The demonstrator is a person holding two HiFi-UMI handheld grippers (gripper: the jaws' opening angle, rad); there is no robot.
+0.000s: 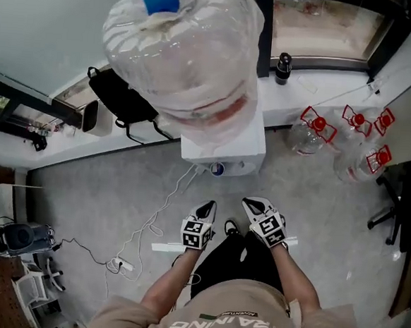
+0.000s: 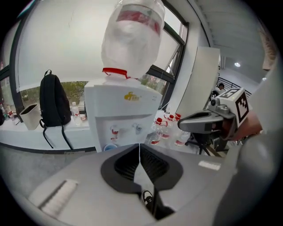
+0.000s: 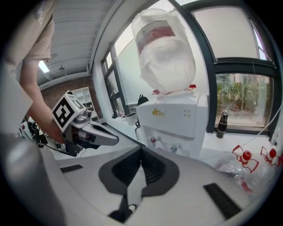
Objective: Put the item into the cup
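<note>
In the head view, the left gripper (image 1: 206, 211) and the right gripper (image 1: 253, 206) are pointing side by side toward 12 o'clock, where the white water dispenser (image 1: 224, 150) is standing under its big upturned bottle (image 1: 186, 52). A small blue round thing (image 1: 218, 169), which may be the cup, is sitting at the dispenser's front, at 12 o'clock from both grippers and apart from them. The item itself cannot be told in any view. A black backpack (image 1: 122, 100) is leaning at 10 o'clock, and empty jugs with red handles (image 1: 314, 129) are lying at 2 o'clock. In the left gripper view, the left gripper (image 2: 139, 148) is showing its jaws clenched tip to tip with nothing between them. The small blue round thing (image 2: 110, 147) is sitting below the dispenser's (image 2: 121, 114) taps at 11 o'clock of the jaw tips, and the right gripper (image 2: 180, 125) is hovering at 2 o'clock. In the right gripper view, the right gripper (image 3: 141, 150) is likewise pressing its jaws together on nothing, the dispenser (image 3: 177, 119) is rising at 1 o'clock, and the left gripper (image 3: 115, 141) is reaching in from 9 o'clock.
</note>
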